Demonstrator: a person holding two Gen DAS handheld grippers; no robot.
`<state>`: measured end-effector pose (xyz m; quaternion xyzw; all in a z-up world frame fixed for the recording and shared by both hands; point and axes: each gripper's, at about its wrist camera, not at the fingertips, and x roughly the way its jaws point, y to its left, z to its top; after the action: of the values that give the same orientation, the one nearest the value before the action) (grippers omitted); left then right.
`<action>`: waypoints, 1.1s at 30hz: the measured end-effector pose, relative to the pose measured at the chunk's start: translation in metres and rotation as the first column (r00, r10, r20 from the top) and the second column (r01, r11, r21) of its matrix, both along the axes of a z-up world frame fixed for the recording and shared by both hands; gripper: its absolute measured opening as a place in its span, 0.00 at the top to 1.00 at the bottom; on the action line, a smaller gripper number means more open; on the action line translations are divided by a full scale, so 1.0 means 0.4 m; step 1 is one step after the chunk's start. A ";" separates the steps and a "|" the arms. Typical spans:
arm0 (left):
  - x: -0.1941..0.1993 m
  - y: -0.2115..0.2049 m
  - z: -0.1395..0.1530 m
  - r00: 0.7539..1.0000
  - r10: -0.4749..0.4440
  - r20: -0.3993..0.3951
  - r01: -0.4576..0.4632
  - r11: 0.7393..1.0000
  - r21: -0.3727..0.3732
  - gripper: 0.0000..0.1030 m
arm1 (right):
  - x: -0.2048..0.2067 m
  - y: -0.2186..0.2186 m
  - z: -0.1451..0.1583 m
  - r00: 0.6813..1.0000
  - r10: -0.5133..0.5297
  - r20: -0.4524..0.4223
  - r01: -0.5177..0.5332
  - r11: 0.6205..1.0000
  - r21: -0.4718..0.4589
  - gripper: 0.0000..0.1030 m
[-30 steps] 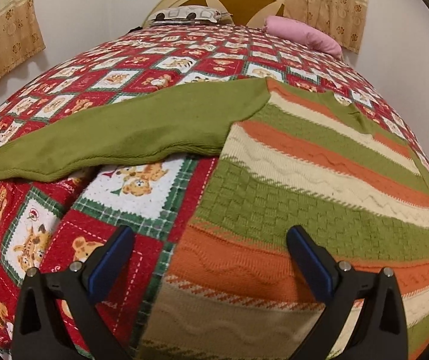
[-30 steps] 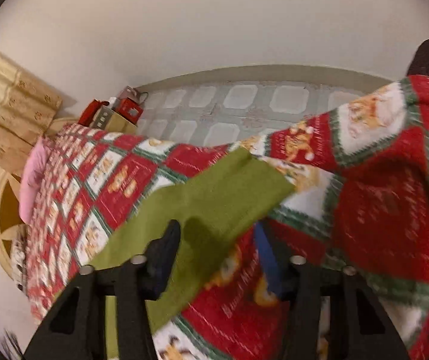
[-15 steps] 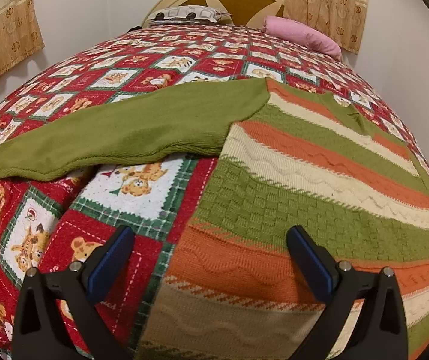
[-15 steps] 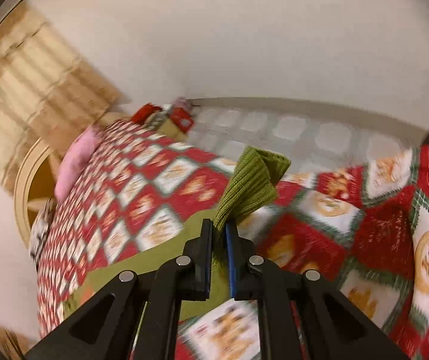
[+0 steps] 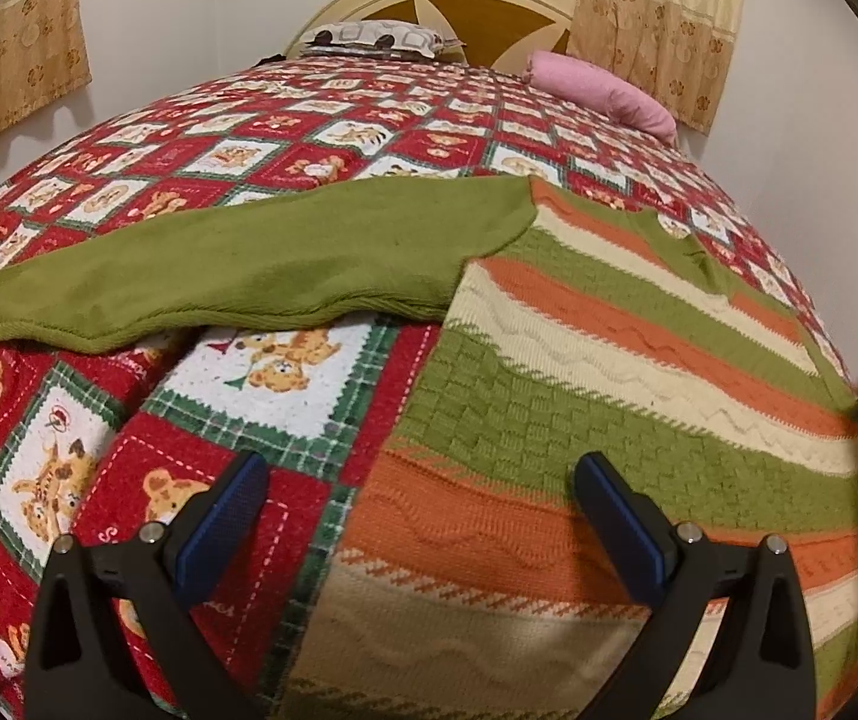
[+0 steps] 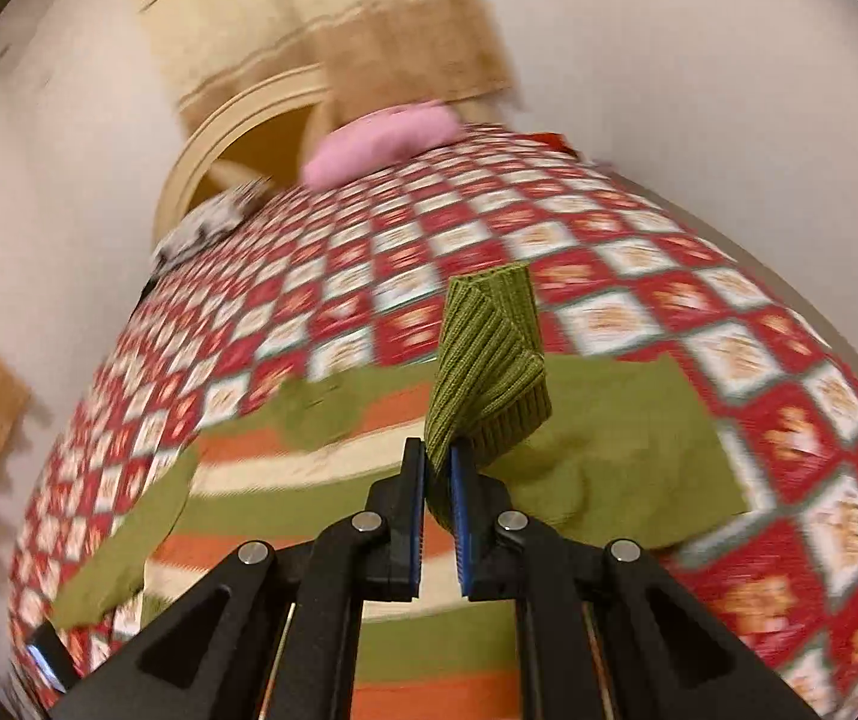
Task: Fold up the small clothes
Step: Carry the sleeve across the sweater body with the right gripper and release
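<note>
Striped knit sweater (image 5: 639,372) lying flat on the teddy-bear quilt (image 5: 285,372), body toward 3 o'clock in the left wrist view, one plain green sleeve (image 5: 237,264) stretched toward 9 o'clock. Left gripper (image 5: 423,516) hovers over the hem with its jaws spread wide and nothing between them. Right gripper (image 6: 438,474) is pressed together on the ribbed cuff (image 6: 489,360) of the other sleeve, lifted clear of the quilt. The knit looks soft, limp and moderately heavy, likely to stretch and sag; cuffs, hem and shoulder seams probably offer the firmest holds. Pink pillow (image 5: 603,90) at 1 o'clock.
</note>
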<state>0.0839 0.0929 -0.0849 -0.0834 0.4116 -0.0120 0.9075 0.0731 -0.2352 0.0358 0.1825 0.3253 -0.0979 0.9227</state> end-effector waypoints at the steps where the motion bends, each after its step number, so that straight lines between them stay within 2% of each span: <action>1: -0.001 0.003 0.000 1.000 0.001 0.002 -0.001 1.000 -0.006 0.00 | 0.026 0.052 -0.010 0.999 0.035 -0.005 -0.035 0.999 -0.007 0.93; 10: -0.004 0.021 0.002 1.000 0.003 0.018 -0.002 0.998 -0.063 0.00 | 0.191 0.379 -0.131 0.964 0.255 -0.080 -0.256 0.967 0.000 0.93; 16: -0.001 0.026 0.002 1.000 0.002 0.021 -0.001 0.996 -0.084 0.00 | 0.267 0.483 -0.212 0.928 0.346 -0.139 -0.346 0.938 0.025 0.93; 21: 0.001 0.033 0.000 1.000 0.003 0.025 -0.001 0.995 -0.104 0.00 | 0.303 0.524 -0.256 0.901 0.405 -0.156 -0.403 0.914 0.045 0.93; 23: 0.001 0.032 0.000 1.000 0.003 0.025 0.000 0.994 -0.105 0.00 | 0.317 0.529 -0.277 0.878 0.452 -0.160 -0.439 0.892 0.108 0.89; 24: 0.000 0.033 0.000 1.000 0.003 0.025 0.000 0.994 -0.105 0.00 | 0.324 0.531 -0.288 0.857 0.492 -0.154 -0.469 0.868 0.164 0.89; 25: 0.001 0.032 -0.001 1.000 0.003 0.025 0.000 0.994 -0.107 0.00 | 0.329 0.532 -0.294 0.838 0.526 -0.143 -0.493 0.844 0.214 0.84; 27: 0.002 0.033 -0.001 1.000 0.003 0.024 0.000 0.994 -0.111 0.00 | 0.328 0.518 -0.289 0.794 0.604 -0.076 -0.542 0.758 0.364 0.84; 28: 0.002 0.032 -0.001 1.000 0.003 0.025 0.000 0.994 -0.112 0.00 | 0.316 0.508 -0.276 0.790 0.612 -0.039 -0.552 0.737 0.391 0.84; 29: 0.003 0.031 -0.001 1.000 0.003 0.024 0.000 0.994 -0.111 0.00 | 0.304 0.501 -0.263 0.794 0.608 -0.019 -0.556 0.738 0.382 0.84; 31: 0.002 0.033 -0.001 1.000 0.003 0.024 0.000 0.994 -0.110 0.00 | 0.262 0.468 -0.226 0.830 0.557 -0.015 -0.531 0.799 0.282 0.84; 32: 0.002 0.033 -0.001 1.000 0.003 0.024 0.000 0.994 -0.110 0.00 | 0.235 0.434 -0.213 0.865 0.501 -0.036 -0.483 0.849 0.216 0.84; 33: 0.002 0.033 -0.001 1.000 0.003 0.024 0.000 0.994 -0.110 0.00 | 0.219 0.409 -0.209 0.885 0.462 -0.054 -0.447 0.877 0.177 0.84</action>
<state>0.0848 0.1060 -0.0853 -0.1336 0.3994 -0.0349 0.9063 0.1608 -0.0716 -0.0476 0.1695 0.4092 0.1393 0.8857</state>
